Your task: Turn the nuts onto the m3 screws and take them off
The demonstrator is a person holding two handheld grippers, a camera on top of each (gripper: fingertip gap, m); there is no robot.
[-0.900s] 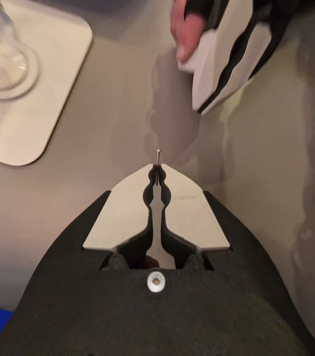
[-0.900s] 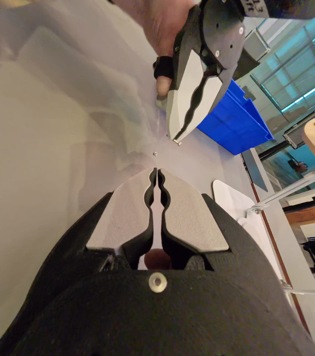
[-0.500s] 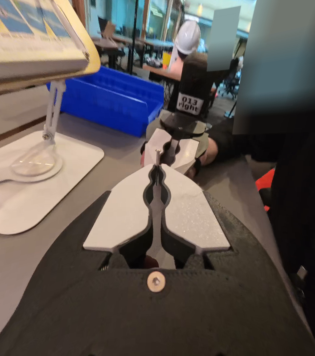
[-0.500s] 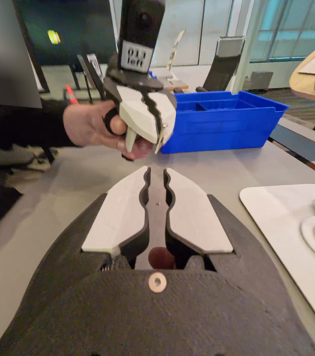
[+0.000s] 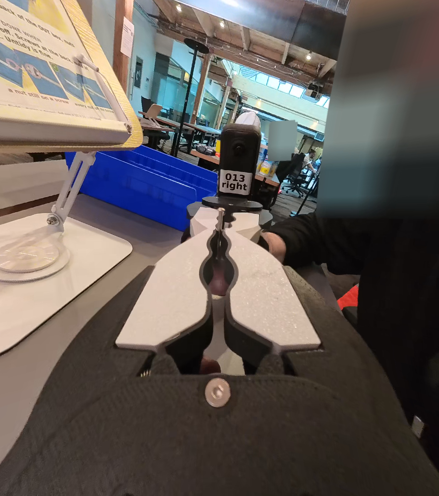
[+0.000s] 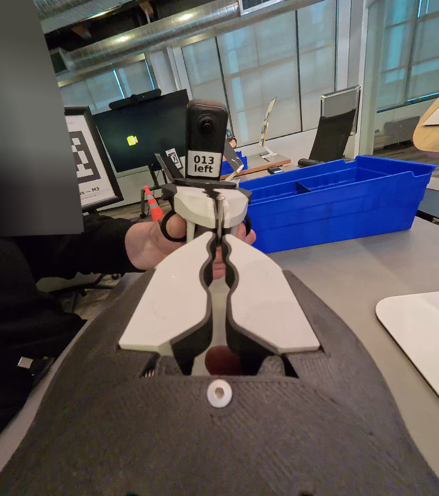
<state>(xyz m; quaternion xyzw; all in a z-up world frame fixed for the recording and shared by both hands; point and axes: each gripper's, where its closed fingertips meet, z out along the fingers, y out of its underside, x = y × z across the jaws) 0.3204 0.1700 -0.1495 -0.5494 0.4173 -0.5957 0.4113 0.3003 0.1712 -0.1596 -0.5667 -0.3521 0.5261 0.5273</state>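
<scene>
My left gripper (image 5: 219,234) is shut on a thin m3 screw (image 5: 220,218), which sticks out past its tips with the head outward. My right gripper (image 6: 218,237) is shut, held off the grey table (image 6: 347,268) and pointed straight at the left one. Its tips sit right at the screw (image 6: 219,214). A small nut seems pinched between them, but it barely shows. The two grippers face each other tip to tip. The right gripper (image 5: 226,224) shows just behind the screw in the left wrist view.
A blue divided bin (image 6: 334,204) stands on the table behind the grippers and also shows in the left wrist view (image 5: 143,185). A white stand base (image 5: 65,281) carries a tilted instruction sheet (image 5: 38,67). A person's hand (image 6: 146,241) holds the left gripper.
The right gripper opened over a nut on the table, then shut and rose to meet the screw. The left gripper swung from pointing down to level, still holding the screw.
</scene>
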